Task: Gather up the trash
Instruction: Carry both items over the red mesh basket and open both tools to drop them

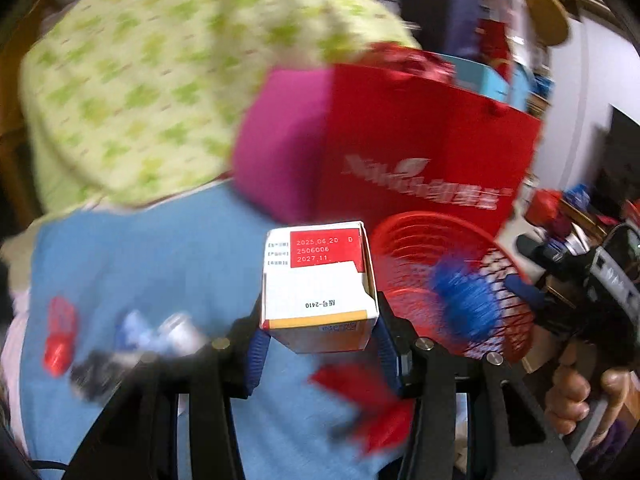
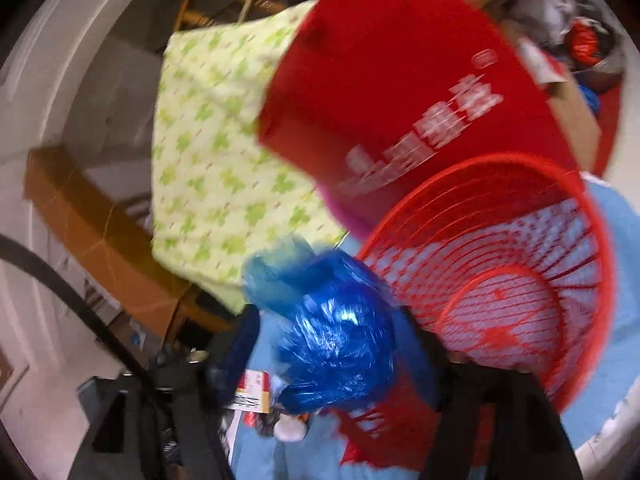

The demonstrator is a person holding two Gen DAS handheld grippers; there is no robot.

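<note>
My left gripper (image 1: 320, 344) is shut on a small white carton (image 1: 318, 288) with a red date label, its blue pads (image 1: 256, 354) pressing both sides. A red mesh basket (image 1: 416, 248) stands just right of the carton, in front of a red paper bag (image 1: 420, 140). In the right wrist view a crumpled blue plastic bag (image 2: 336, 340) sits between the fingers of my right gripper (image 2: 332, 344); blue cloth shows beside the bag, so the jaws stand open. The basket (image 2: 500, 220) gapes right behind the bag. The left wrist view shows the right gripper (image 1: 524, 268) and a hand (image 1: 572, 396) at the basket's right.
A blue cloth (image 1: 140, 260) covers the surface, with a red bottle (image 1: 60, 332), a blurred blue-white item (image 1: 160, 332) and a red wrapper (image 1: 368, 400) on it. A green-patterned cloth (image 2: 208, 160) hangs behind. A small printed box (image 2: 252, 392) lies under the blue bag.
</note>
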